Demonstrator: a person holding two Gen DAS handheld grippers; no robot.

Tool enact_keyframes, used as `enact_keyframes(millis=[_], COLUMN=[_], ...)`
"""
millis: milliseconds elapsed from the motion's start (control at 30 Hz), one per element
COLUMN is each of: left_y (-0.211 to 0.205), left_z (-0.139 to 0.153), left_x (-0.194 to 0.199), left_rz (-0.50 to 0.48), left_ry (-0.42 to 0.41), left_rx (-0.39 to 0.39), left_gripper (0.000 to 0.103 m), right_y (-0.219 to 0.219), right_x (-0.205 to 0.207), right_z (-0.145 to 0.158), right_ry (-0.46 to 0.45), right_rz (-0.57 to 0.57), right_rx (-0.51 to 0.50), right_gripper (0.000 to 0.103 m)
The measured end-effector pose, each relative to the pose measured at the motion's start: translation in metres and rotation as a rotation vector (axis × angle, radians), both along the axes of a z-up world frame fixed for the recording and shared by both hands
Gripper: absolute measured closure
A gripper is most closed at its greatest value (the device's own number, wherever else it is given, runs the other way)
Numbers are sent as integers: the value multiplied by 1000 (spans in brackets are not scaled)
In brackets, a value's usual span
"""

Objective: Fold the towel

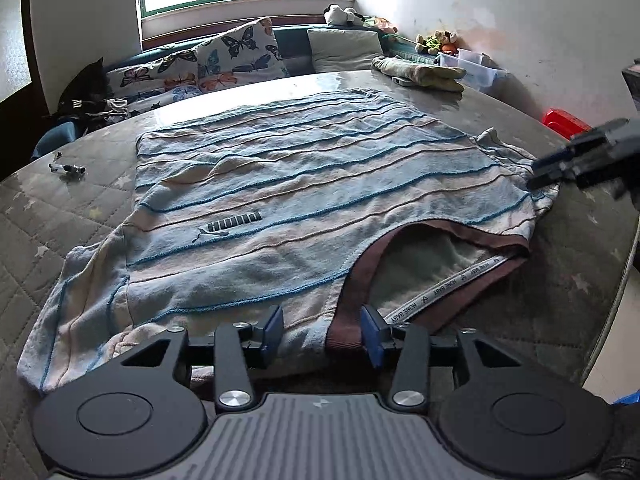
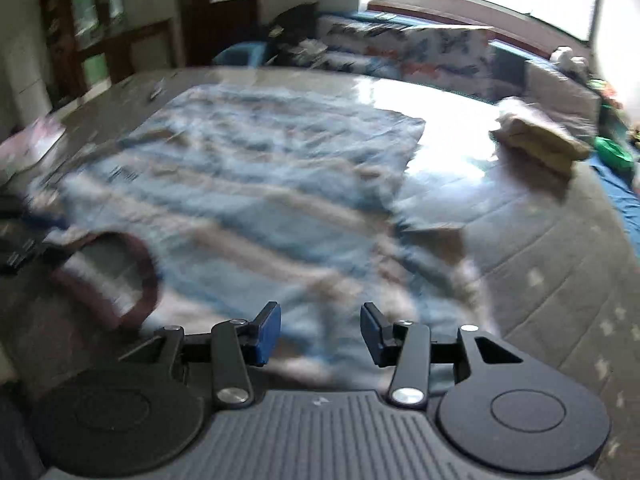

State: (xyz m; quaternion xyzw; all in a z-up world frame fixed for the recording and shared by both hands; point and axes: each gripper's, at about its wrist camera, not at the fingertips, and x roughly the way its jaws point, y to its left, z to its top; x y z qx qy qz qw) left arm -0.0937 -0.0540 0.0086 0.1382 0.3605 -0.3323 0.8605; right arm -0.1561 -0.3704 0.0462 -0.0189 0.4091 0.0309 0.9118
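Left gripper (image 1: 322, 334) hangs spread and empty directly over the near collar edge of the striped garment (image 1: 304, 184), which lies flat on the table (image 1: 580, 240), long axis running away. Right gripper (image 2: 320, 334), likewise spread, hovers at its right side.

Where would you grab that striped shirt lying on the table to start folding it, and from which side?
Probably at the near shoulders, either side of the brown collar. The striped shirt lies flat on the table with its neck end nearest, so its near edge is within easy reach. The left gripper and right gripper both hover open over that edge, and could pinch it from the near side, coming down at a slant.
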Motion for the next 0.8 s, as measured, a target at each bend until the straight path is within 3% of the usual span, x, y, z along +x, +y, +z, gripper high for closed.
enact_keyframes(millis=[167, 467, 533, 600, 700, 800], left_y=[2, 1, -2, -7, -13, -14], left_z=[-1, 4, 9, 13, 15, 12], left_x=[0, -3, -4, -4, 1, 10], left_rz=[5, -9, -14, -23, -21, 4], left_ry=[7, 7, -11, -33, -64, -71], left_rx=[-10, 4, -8, -15, -9, 12], left_gripper=[57, 53, 48, 44, 43, 43], right_y=[-34, -66, -72, -73, -67, -58], right_x=[19, -12, -18, -22, -22, -27], right_z=[-21, -24, -25, -24, -22, -12], right_ry=[8, -9, -13, -17, -23, -64], right_rz=[-149, -265, -293, -303, -292, -289], right_rx=[-28, -8, 29, 49, 56, 11], right_gripper=[55, 50, 51, 59, 99, 99])
